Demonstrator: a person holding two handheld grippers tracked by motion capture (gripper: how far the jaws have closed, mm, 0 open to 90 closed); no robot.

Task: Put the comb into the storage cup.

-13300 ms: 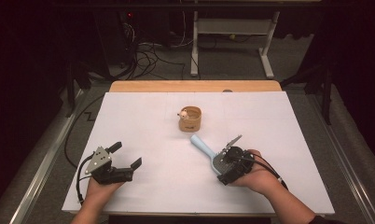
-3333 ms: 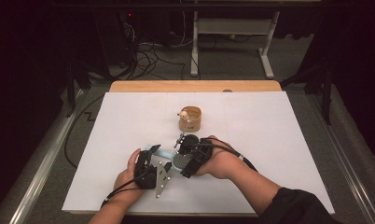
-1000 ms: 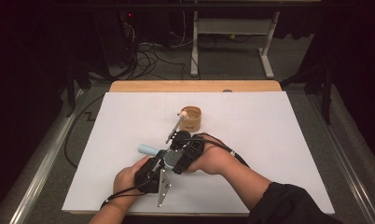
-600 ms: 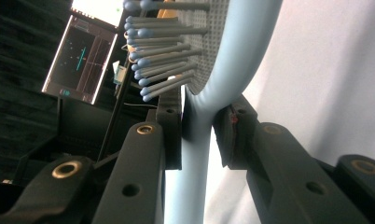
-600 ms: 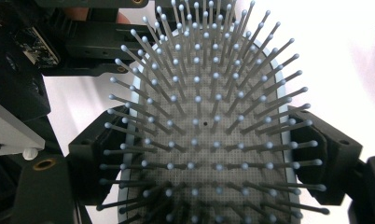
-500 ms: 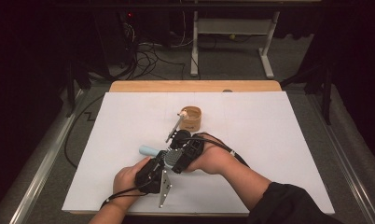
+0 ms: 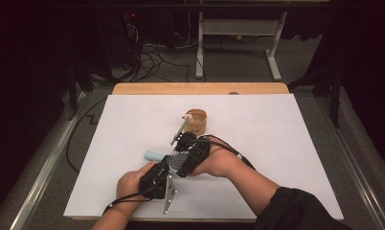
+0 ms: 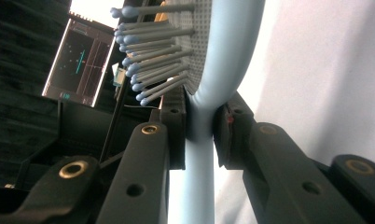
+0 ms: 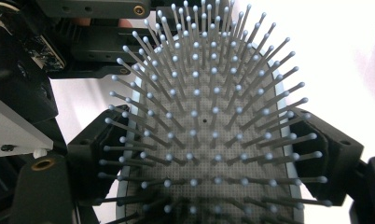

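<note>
One white sheet, seemingly paper

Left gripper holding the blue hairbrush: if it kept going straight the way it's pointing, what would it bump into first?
Probably the right gripper, which clamps the hairbrush head just ahead of the left gripper. Depth is hard to judge.

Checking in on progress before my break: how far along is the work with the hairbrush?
Done: the light blue hairbrush is off the table's white sheet and gripped by both claws. In hand: the left claw clamps the neck just below the bristle pad, the right claw grips the head's two edges, bristles toward its camera. Left: nothing visibly links the brush to the wooden cup behind, which stands apart.
</note>
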